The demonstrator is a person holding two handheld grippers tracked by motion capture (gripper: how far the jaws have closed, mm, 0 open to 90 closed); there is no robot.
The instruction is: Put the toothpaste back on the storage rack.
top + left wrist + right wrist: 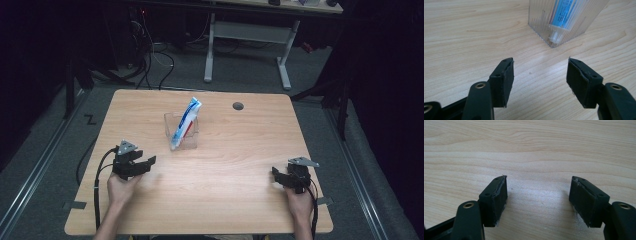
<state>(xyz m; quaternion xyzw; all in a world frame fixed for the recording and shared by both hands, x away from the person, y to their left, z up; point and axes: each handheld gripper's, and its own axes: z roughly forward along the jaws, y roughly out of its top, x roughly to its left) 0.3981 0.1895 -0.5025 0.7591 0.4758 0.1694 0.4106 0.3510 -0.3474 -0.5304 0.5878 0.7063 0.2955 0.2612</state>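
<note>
A clear ribbed plastic holder [181, 131] stands upright on the wooden surface [225, 200], toward its far half and a little to the person's left of the middle. This holder serves as the landmark for everything else. Inside it leans a blue, white and red toothpaste tube [186, 121], cap end down at the bottom of the holder and crimped end tilted up and out past the rim, away from the person. In the left gripper view the tube's white cap [554, 37] sits low behind the holder's near corner, seen through the ribbed wall.

The left tongs [137, 165] are near the holder, on its near left side, and apart from it. Their jaws point toward it and stand released with bare wood between them; nothing is grasped. In the left gripper view the holder rises just beyond the jaw tips, off toward the right-hand jaw.

The right tongs [288, 178] lie well apart from the holder, down at its near right, close to the surface's near right corner. Their jaws are likewise released, spread over plain wood grain in the right gripper view, with nothing between them.

A small dark round grommet [238, 106] sits in the surface to the far right of the holder.
</note>
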